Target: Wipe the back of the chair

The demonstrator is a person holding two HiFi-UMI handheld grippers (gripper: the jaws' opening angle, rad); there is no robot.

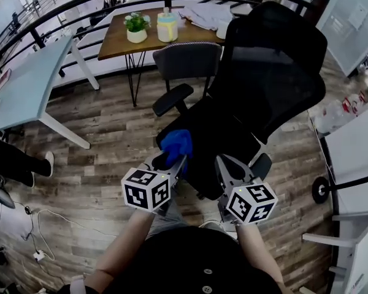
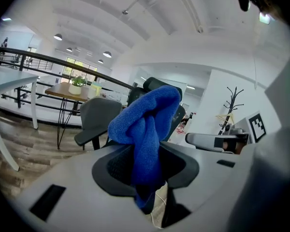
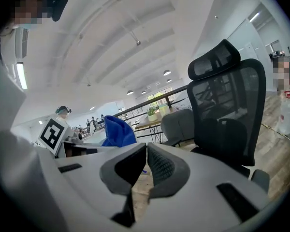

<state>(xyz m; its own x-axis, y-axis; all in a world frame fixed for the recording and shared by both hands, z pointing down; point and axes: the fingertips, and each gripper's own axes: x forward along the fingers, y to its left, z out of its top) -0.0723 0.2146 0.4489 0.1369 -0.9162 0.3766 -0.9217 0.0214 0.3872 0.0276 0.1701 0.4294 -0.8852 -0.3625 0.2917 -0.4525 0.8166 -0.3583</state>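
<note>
Left gripper view: your left gripper (image 2: 147,154) clamped on bunched blue cloth (image 2: 145,122). Your right gripper (image 3: 146,164) has jaws pressed together, nothing between. Black mesh chair (image 3: 229,115) stands ahead.

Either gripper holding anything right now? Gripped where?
The left gripper is shut on the blue cloth, pinching its lower part; the bunched rest sticks out past the jaws. The right gripper is shut and empty.

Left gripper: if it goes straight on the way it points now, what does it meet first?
The blue cloth clamped in the left gripper leads. It would probably touch the black office chair first. The cloth hides the exact line, so I can't tell whether that is the seat or the back.
</note>
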